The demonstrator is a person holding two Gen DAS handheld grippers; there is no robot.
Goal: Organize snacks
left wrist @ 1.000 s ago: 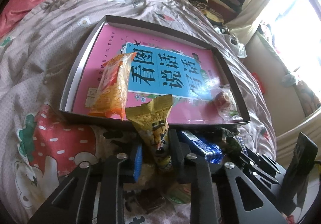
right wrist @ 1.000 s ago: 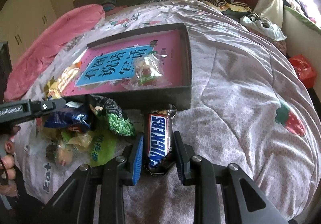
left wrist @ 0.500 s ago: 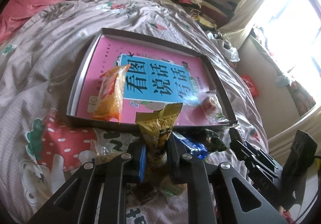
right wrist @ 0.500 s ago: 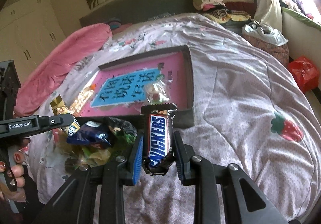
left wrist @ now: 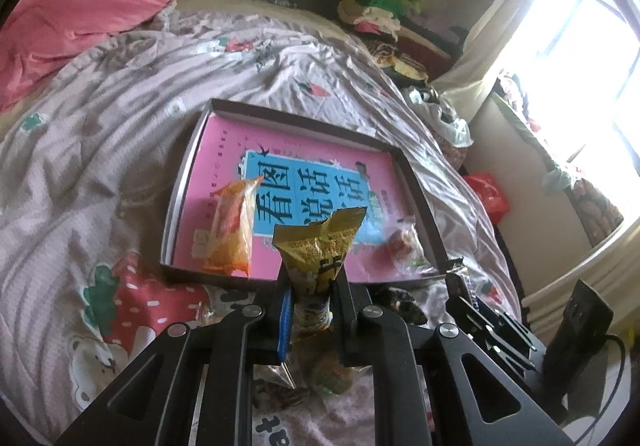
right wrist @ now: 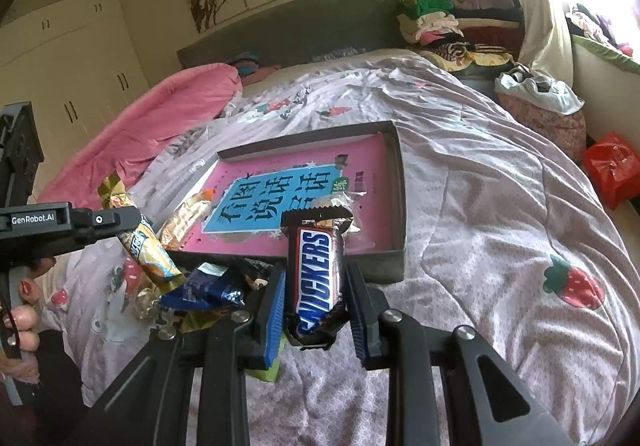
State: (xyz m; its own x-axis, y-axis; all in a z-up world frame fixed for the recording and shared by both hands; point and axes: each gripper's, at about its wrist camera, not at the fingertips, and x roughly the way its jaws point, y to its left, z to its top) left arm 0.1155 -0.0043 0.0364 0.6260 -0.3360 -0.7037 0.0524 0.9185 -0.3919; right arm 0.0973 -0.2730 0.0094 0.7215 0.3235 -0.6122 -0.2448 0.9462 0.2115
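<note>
My left gripper (left wrist: pixel 311 286) is shut on a yellow snack packet (left wrist: pixel 318 246) and holds it up, in front of the near edge of a shallow box (left wrist: pixel 182 182) lined with a pink and blue sheet. An orange snack bag (left wrist: pixel 232 226) and a clear wrapped sweet (left wrist: pixel 402 242) lie in the box. My right gripper (right wrist: pixel 316 286) is shut on a Snickers bar (right wrist: pixel 318 270), raised above the bed near the box's (right wrist: pixel 394 258) near right corner. The left gripper with its yellow packet (right wrist: pixel 150 250) shows at the left of the right wrist view.
Loose snacks lie on the quilt before the box, among them a blue packet (right wrist: pixel 208 286). A pink duvet (left wrist: pixel 80 18) lies at the head of the bed. Clothes (right wrist: pixel 432 14) are piled beyond it. A red bag (right wrist: pixel 612 166) sits on the floor at the right.
Both grippers have risen and pulled back from the bed, each carrying its snack. The box now looks farther away in both views.
</note>
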